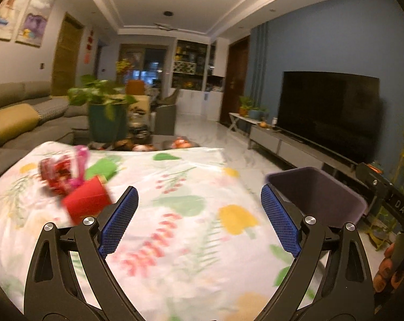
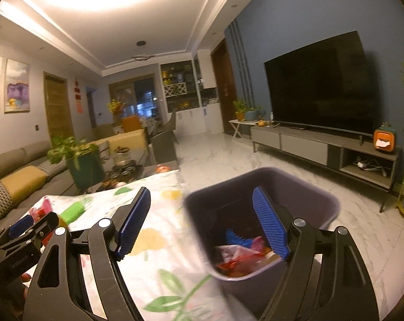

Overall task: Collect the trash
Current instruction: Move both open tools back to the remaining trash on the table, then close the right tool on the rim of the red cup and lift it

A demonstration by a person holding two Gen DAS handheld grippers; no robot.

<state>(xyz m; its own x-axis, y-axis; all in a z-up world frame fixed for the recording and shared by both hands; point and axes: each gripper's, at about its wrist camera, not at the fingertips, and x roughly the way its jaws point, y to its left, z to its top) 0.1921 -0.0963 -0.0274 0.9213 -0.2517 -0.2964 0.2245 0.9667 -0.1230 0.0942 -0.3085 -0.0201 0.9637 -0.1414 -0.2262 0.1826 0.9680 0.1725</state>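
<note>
1. On the floral-print cloth covering the worktop, toward its far left, lie a red cardboard box, a crinkled red and pink plastic wrapper and a green packet, all close together.
2. Beside the worktop's right edge stands a dark purple plastic bin, holding red wrappers and a blue piece.
3. Over the cloth, the left gripper has its blue-padded fingers spread wide, holding nothing.
4. Above the bin's near rim, the right gripper is likewise spread and empty.
</note>
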